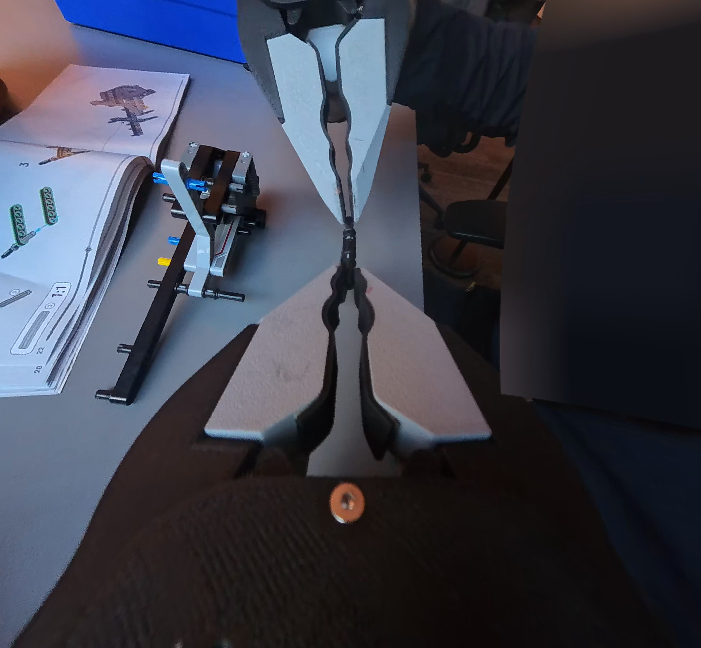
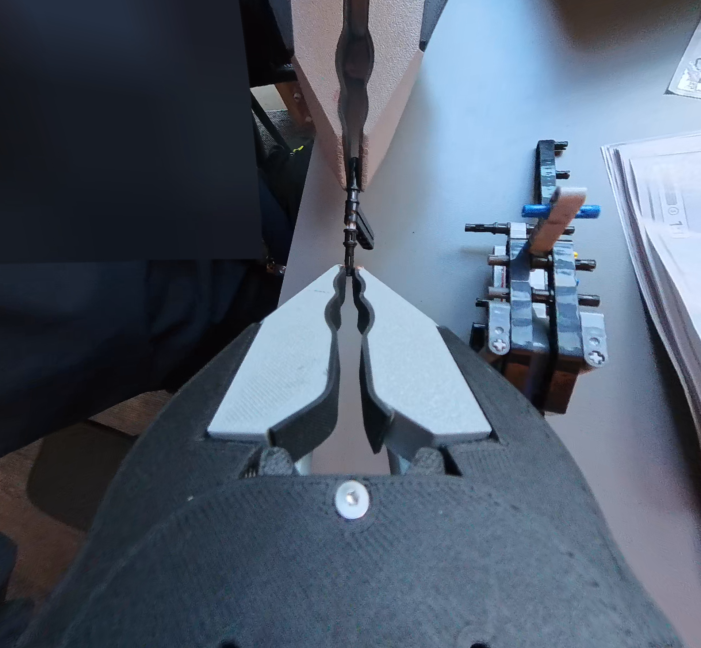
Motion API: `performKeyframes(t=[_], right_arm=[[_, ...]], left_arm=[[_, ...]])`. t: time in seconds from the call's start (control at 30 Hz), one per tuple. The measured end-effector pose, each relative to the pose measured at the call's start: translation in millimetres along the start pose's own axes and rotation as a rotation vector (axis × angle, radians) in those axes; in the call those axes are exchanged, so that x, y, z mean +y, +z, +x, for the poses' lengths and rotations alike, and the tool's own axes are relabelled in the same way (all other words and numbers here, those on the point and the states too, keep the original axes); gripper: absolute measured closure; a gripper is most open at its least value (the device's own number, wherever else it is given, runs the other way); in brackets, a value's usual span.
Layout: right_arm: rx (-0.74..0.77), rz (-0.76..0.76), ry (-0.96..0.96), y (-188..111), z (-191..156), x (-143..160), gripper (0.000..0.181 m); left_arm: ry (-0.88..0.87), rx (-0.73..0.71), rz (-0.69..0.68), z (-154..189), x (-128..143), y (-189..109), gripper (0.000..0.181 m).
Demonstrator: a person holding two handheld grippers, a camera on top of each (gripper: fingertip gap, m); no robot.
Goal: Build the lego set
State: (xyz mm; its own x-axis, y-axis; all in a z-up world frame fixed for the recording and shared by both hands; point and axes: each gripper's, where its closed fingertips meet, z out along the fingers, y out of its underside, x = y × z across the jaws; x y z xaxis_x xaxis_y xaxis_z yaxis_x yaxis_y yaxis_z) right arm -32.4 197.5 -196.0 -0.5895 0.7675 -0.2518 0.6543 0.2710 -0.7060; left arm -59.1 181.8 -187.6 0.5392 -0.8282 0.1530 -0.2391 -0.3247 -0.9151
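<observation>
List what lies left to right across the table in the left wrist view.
Open instruction booklet → long black beam → partly built lego model → black pin piece gripped between the left gripper and right gripper.

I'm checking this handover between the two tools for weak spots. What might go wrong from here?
1. The thin black pin piece is pinched only at its ends by the left tool and the right tool; a slight misalignment may bend it or pop it free.
2. It hangs over the table edge, so a dropped piece would likely fall to the floor.
3. The partly built model stands close by; a swing could knock it.
</observation>
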Motion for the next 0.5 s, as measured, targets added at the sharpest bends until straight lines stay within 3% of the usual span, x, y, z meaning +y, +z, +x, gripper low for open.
performKeyframes(t=[0.5], right_arm=[[0.113, -0.002, -0.033, 12, 8, 5, 0.181]], left_arm=[[-0.07, -0.014, -0.063, -6, 10, 2, 0.178]])
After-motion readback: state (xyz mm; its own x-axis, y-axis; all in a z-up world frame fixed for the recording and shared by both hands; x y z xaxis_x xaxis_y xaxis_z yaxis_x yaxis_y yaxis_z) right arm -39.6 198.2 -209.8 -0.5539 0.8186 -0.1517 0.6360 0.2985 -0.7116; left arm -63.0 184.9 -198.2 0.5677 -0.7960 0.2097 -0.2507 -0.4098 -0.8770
